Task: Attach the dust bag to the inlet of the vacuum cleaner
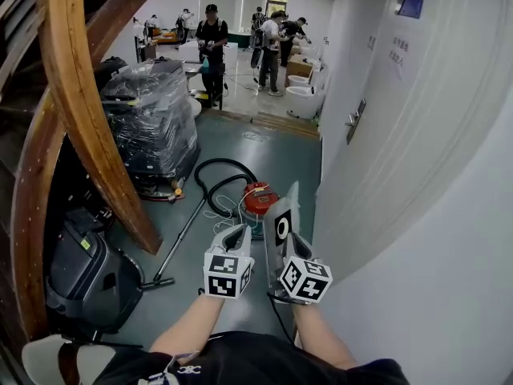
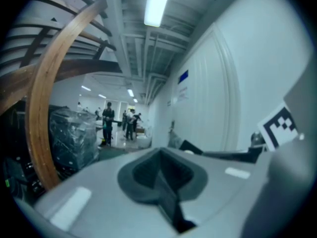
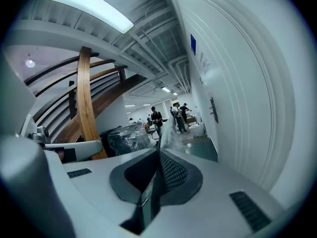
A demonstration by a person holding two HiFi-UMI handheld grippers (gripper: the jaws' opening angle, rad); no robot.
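The right claw (image 3: 157, 157) is pinched tight on the lower edge of the dust bag (image 1: 280, 227), a flat, pale grey-white bag that stands upright in the air with a dark ring on its face, close to the white wall (image 1: 417, 175). The left claw (image 1: 237, 236) is closed on nothing, just beside the bag. Beyond both, the red vacuum cleaner (image 1: 260, 197) sits on the green floor (image 1: 264, 147) with its black hose (image 1: 215, 173) looped beside it.

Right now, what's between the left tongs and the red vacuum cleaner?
Loose white cord on the floor, in the head view, between left tongs and red vacuum cleaner.
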